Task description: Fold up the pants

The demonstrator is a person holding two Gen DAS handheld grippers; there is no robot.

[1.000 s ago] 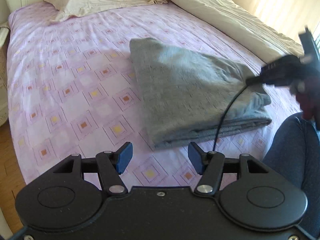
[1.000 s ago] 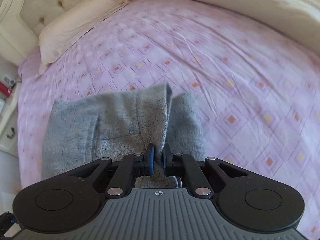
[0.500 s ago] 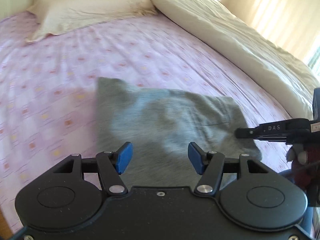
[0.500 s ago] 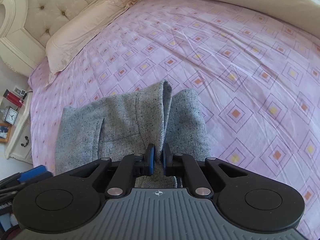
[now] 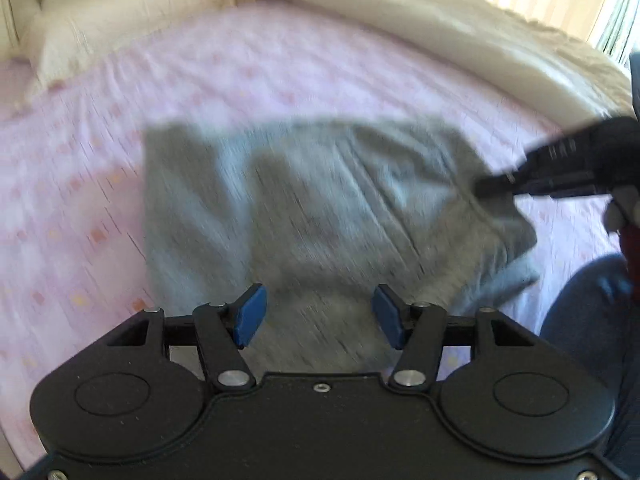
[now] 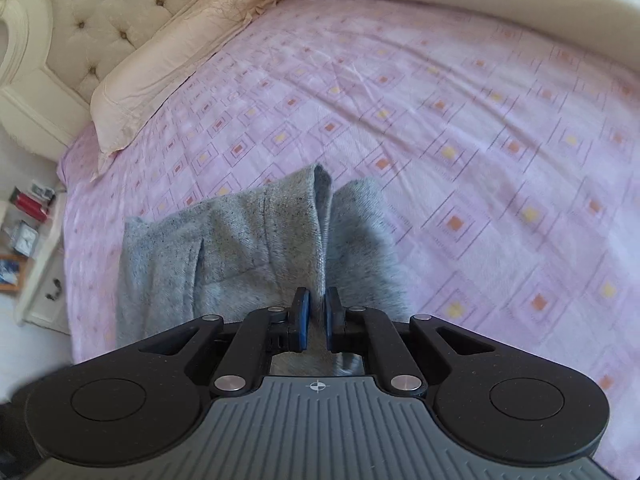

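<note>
The grey pants [image 5: 320,208] lie folded into a compact stack on the pink patterned bed sheet [image 5: 120,120]. My left gripper [image 5: 316,316] is open and empty, low over the near edge of the stack. My right gripper [image 6: 316,308] is shut on a raised fold of the pants [image 6: 256,240], pinching the cloth between its blue pads. In the left wrist view the right gripper [image 5: 496,186] shows as a dark blurred shape at the right edge of the stack. The left wrist view is motion-blurred.
A cream pillow [image 6: 168,68] lies by the tufted headboard [image 6: 92,12]. A cream duvet [image 5: 460,40] is bunched along the far side. A nightstand with small items [image 6: 28,240] stands left of the bed. A jeans-clad leg [image 5: 592,320] is at the right.
My left gripper has moved forward and down over the pants, still open. My right gripper has stayed shut on the fold, its view shifting slightly toward the headboard.
</note>
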